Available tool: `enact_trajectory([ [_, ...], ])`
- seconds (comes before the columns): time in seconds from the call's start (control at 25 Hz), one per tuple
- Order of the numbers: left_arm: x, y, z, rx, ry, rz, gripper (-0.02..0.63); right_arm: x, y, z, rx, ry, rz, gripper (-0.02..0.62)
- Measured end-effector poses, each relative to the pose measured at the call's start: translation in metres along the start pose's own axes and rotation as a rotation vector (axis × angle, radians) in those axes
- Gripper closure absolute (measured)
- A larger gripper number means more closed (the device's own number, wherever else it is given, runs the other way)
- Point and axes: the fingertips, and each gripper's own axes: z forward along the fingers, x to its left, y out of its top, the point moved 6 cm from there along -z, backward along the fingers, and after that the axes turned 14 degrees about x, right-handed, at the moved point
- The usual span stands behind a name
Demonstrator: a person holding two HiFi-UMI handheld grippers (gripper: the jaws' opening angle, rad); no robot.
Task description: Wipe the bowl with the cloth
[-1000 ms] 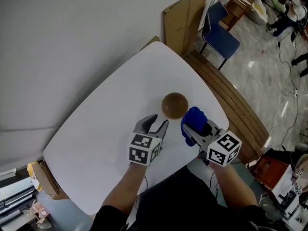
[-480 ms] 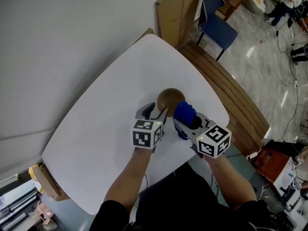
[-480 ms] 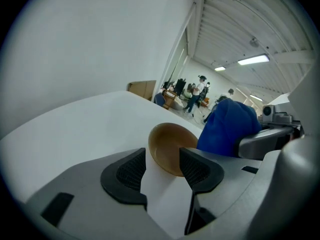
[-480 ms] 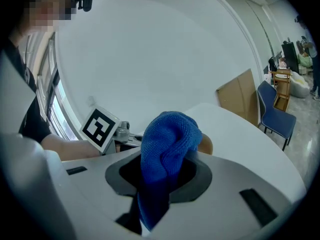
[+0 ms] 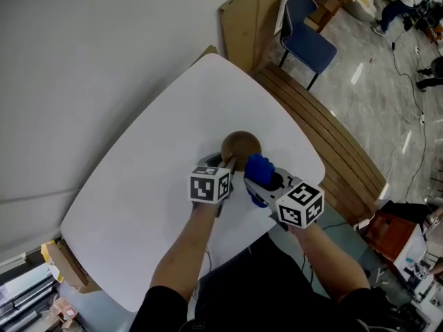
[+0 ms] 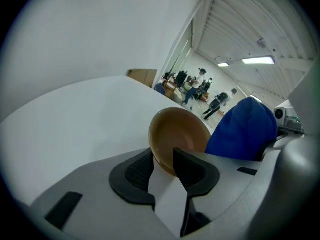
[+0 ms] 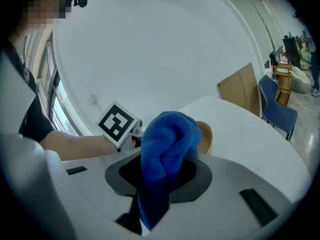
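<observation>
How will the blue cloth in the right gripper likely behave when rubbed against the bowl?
Probably floppy: the cloth bunches and folds over itself above the right gripper, which is shut on it. Its nubbly weave looks grippy, not slippery, so it may drag the small bowl along unless that is steadied.

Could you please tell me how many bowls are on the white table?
1: a round brown bowl on the white table, its near rim between the jaws of the left gripper, which have just been closing; the right gripper holds a blue cloth beside it. None appears hidden.
</observation>
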Motion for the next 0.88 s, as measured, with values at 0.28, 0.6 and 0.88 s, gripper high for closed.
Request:
enact_trajectory([
  [0.28, -0.011, -0.008, -0.011, -0.022, -0.002, 0.021, 0.583, 0.016, -0.013, 0.001, 0.049, 0.012, -0.003, 0.505],
  [0.6, -0.052, -0.011, -0.070, -0.099, 0.092, 0.113, 0.586, 0.051, -0.008, -0.041, 0.014, -0.002, -0.022, 0.505],
  [0.88, -0.087, -0.019, -0.117, -0.213, 0.099, 0.140, 0.586, 0.080, -0.002, -0.064, -0.017, -0.018, -0.066, 0.505],
])
